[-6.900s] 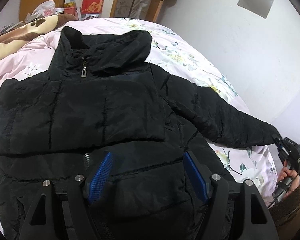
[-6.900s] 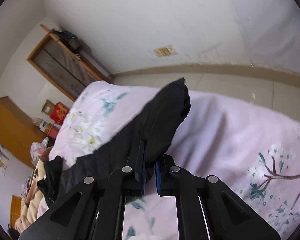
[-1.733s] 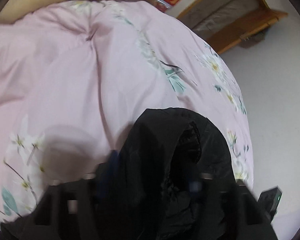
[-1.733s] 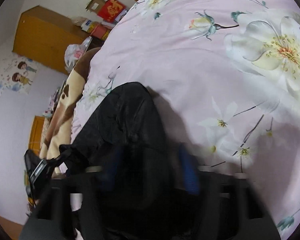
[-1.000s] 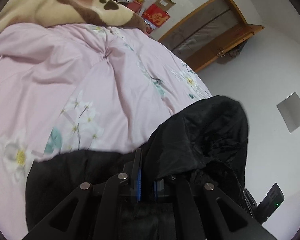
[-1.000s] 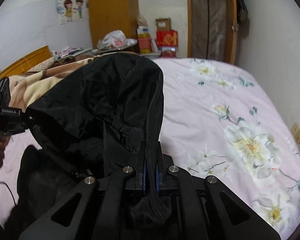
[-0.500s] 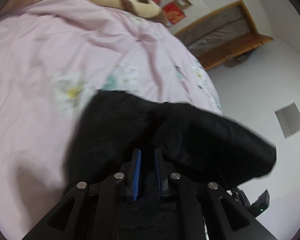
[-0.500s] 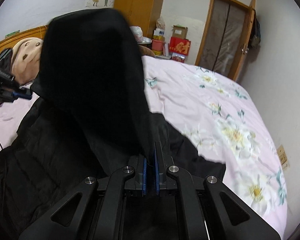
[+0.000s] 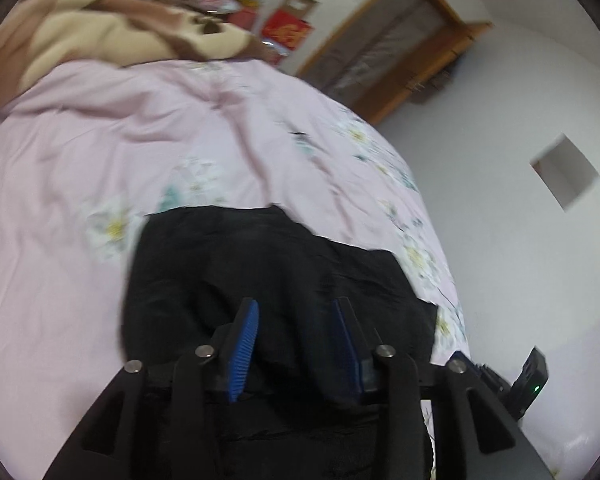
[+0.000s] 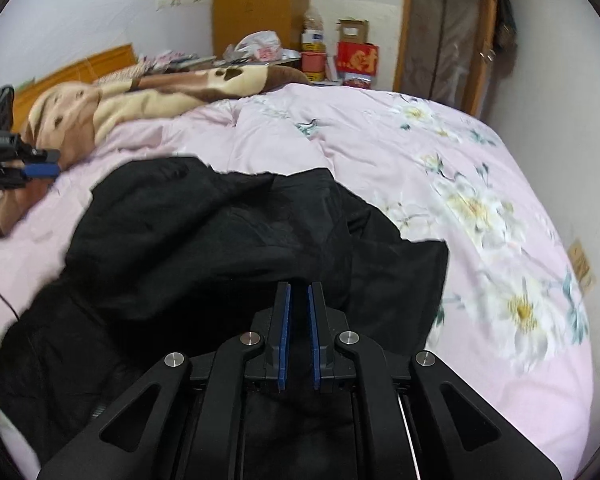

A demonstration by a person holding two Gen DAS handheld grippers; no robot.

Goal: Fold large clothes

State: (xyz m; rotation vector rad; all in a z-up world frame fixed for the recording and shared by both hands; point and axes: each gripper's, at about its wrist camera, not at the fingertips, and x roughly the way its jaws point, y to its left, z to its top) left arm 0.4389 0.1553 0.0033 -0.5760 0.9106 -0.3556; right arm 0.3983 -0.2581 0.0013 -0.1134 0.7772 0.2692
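Observation:
The black puffer jacket (image 9: pixel 268 272) lies folded over on the pink floral bedspread (image 9: pixel 100 140), its doubled top layer bunched. In the right wrist view the jacket (image 10: pixel 220 240) fills the lower left. My left gripper (image 9: pixel 294 312) is open just above the jacket, nothing between its blue pads. My right gripper (image 10: pixel 299 292) has its pads a narrow gap apart, over the fold; I cannot tell if cloth is between them. The left gripper also shows at the left edge of the right wrist view (image 10: pixel 40 162).
A brown and cream blanket (image 10: pixel 160 92) lies at the head of the bed. Boxes and bags (image 10: pixel 340 56) stand by a wooden cabinet and door. The bed's right edge meets a white wall (image 9: pixel 540 240). The right gripper's body (image 9: pixel 528 380) is at lower right.
Both grippers lifted the jacket's lower part and carried it over onto its upper part. The left gripper has opened and let go; the right gripper's pads have parted slightly.

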